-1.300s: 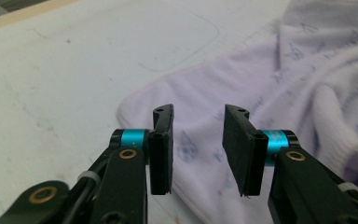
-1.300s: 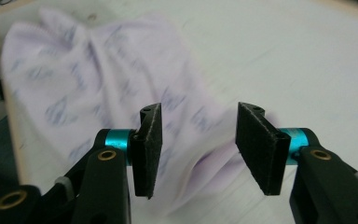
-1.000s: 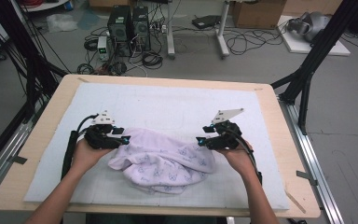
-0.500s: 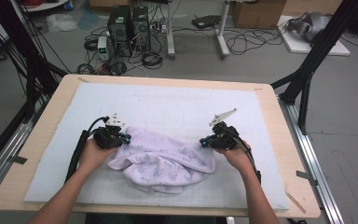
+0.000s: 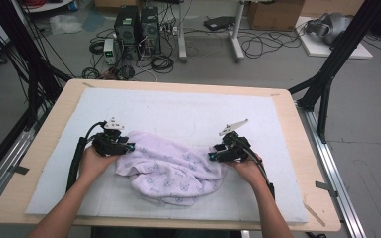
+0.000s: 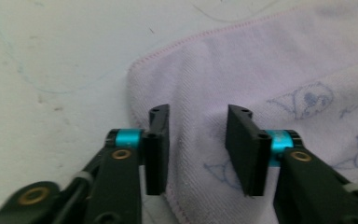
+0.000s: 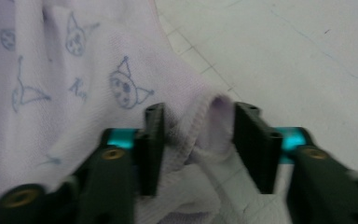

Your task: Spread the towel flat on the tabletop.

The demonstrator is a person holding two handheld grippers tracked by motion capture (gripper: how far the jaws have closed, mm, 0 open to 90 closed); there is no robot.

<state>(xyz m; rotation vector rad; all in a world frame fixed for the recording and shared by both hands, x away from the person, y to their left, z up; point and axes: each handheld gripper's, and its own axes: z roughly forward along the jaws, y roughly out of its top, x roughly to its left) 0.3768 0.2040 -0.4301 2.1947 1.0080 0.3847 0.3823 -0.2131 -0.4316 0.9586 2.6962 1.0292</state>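
A crumpled pale lilac terry towel printed with small blue cartoon faces [image 5: 171, 168] lies bunched in the near middle of the white padded mat [image 5: 188, 111] that covers the wooden table [image 5: 302, 129]. The left tongs [image 5: 127, 147] sit at the towel's left end and the right tongs [image 5: 212, 156] at its right end, each in a hand that comes in from the near edge. Half a second ago both were pinched on the cloth; since then their jaws have just been opening. In the left gripper view the left tongs [image 6: 196, 140] stand parted over flat towel [image 6: 279, 74] near its pink-stitched hem, pads clear of the fabric. In the right gripper view the right tongs [image 7: 196, 140] gape around a puckered hem fold [image 7: 205, 126] that stands loose between them, not squeezed. That likely means both ends are released, so spreading the towel flat calls for fresh grips at its corners.
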